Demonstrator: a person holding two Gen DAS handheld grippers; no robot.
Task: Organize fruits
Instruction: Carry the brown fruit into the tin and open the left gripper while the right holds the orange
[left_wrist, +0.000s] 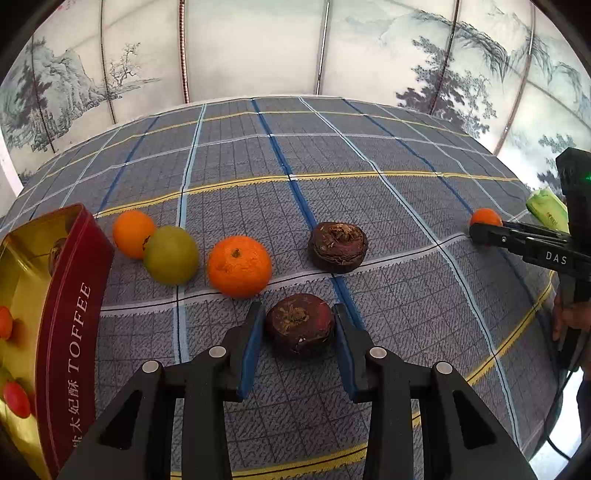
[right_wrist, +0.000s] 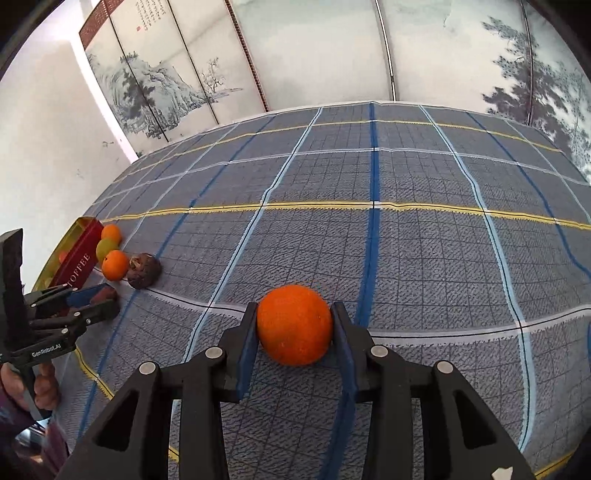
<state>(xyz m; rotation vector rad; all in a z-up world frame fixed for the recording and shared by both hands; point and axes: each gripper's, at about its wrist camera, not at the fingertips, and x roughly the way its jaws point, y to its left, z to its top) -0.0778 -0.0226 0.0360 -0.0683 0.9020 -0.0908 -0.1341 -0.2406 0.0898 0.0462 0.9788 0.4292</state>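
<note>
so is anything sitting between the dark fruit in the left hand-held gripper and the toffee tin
Yes. The left hand-held gripper is shut on the dark fruit. Between it and the toffee tin lie a large orange, a green fruit and a smaller orange. Carried lifted, it should pass above them.

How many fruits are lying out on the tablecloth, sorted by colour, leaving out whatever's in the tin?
Orange: 3
Green: 1
Dark brown: 2
Total: 6
</note>
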